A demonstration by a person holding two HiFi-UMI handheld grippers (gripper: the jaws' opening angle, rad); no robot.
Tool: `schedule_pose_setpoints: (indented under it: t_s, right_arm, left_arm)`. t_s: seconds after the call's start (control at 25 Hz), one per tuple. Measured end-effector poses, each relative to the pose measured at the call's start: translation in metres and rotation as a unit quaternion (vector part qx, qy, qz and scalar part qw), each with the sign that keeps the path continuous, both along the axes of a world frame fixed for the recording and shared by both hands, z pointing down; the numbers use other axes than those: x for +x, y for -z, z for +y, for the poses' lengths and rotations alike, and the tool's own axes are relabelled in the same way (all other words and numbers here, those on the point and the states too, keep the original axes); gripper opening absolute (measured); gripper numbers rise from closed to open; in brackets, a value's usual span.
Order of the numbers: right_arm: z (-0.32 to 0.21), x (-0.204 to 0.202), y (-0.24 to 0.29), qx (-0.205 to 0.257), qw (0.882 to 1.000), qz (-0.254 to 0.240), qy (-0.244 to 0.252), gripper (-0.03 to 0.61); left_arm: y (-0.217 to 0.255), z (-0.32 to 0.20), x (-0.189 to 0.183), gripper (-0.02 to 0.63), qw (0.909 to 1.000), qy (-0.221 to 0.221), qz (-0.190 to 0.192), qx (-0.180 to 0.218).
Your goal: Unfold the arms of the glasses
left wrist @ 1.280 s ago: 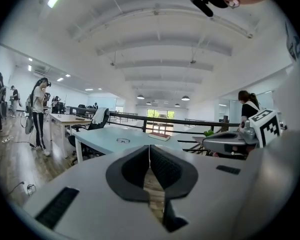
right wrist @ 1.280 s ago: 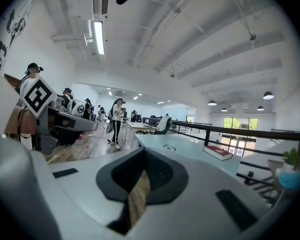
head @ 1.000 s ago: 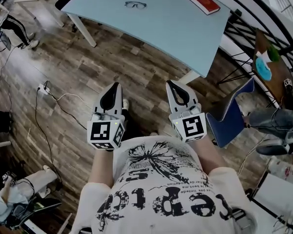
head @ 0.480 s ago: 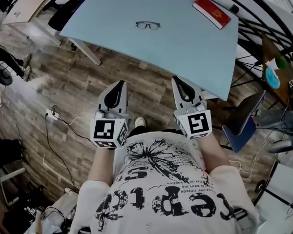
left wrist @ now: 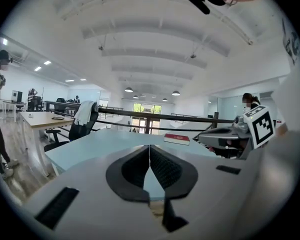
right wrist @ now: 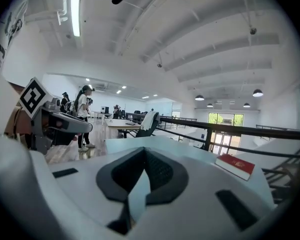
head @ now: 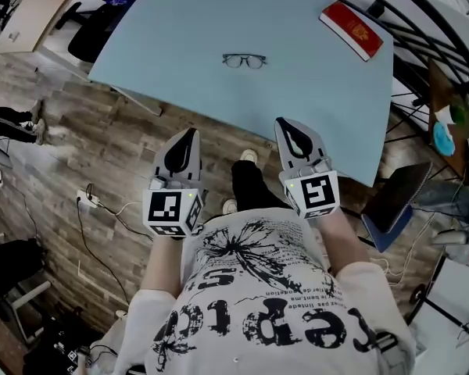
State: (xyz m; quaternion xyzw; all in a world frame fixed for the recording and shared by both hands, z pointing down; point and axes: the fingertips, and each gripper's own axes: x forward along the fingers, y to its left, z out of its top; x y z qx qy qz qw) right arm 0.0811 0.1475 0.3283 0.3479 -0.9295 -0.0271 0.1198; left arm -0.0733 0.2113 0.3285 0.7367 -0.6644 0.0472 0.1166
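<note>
Table (head: 313, 100): glasses (head: 244, 60) well beyond both shut tongs.

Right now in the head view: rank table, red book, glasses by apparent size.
1. table, largest by far.
2. red book.
3. glasses, smallest; the book lies farther away yet looks bigger, so the order holds.

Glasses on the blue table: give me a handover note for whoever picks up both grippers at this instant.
Left gripper: shut, empty, held in front of the body.
Right gripper: shut, empty, level beside it.
Glasses: lying mid-table, well ahead of both grippers, untouched; too small to tell how the arms stand.
Red book: far right corner, not part of the job.
Done: nothing yet.
Left: reach the glasses, open the jaws, unfold both arms.
</note>
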Motion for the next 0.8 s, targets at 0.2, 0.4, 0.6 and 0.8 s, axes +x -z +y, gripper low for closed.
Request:
schedule_pose_setpoints:
  t_s: [0.2,0.4,0.6,0.8]
  right_arm:
    - [-0.080,-0.024,-0.003,-0.003,1.000,0.000,0.005,0.011]
    - [-0.167,-0.029,-0.013,-0.016,1.000,0.010,-0.005,0.011]
    - [-0.224,-0.033,-0.033,-0.042,0.998,0.030,-0.025,0.011]
    - [-0.258,-0.035,-0.071,-0.102,0.991,0.069,-0.054,0.011]
  left_arm:
    - [-0.002,-0.088,-0.018,0.018,1.0000,-0.006,0.001,-0.001]
    - [-0.005,-0.177,-0.019,0.018,0.9997,-0.024,0.009,-0.004]
    - [-0.022,-0.242,-0.016,0.018,0.9972,-0.070,0.011,-0.023]
    - [-0.049,-0.291,-0.015,0.018,0.9895,-0.133,0.014,-0.054]
